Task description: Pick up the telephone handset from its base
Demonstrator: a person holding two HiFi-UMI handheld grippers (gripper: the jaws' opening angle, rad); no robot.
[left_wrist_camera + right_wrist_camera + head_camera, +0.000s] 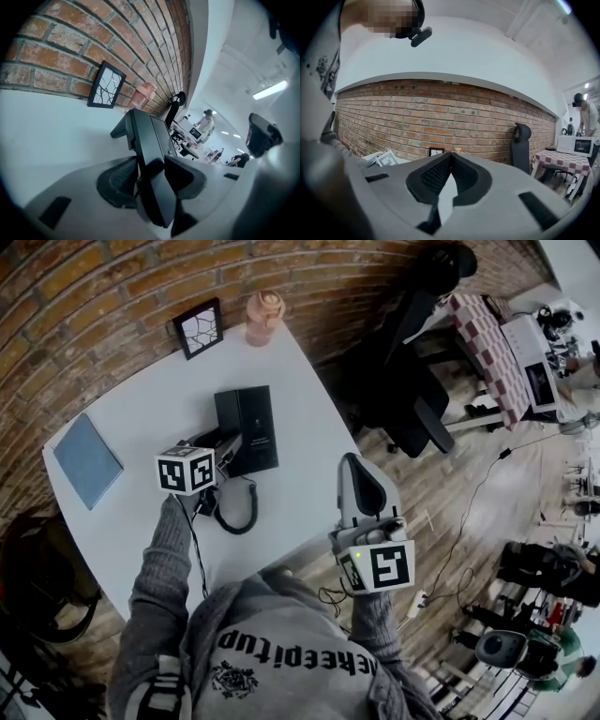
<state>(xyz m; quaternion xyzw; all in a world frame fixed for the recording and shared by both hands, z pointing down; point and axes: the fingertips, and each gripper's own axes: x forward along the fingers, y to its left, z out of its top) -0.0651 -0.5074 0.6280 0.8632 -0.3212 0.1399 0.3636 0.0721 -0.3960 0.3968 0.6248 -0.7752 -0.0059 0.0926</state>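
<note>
Left tongs (152, 174) wide open, straddling the black handset (160, 199); pads not clamped on it. Handset sits on the telephone base (251, 427), along its left side, mid-tabletop (300, 465). Right tongs (450, 157) closed tip to tip, empty, at the tabletop's right edge, well apart from the base.

I see a white table (300, 427): a blue notebook (87, 460) at nine o'clock, a framed picture (198, 328) at twelve, a terracotta jar (263, 317) at one. A black office chair (412, 381) stands beyond at two.
</note>
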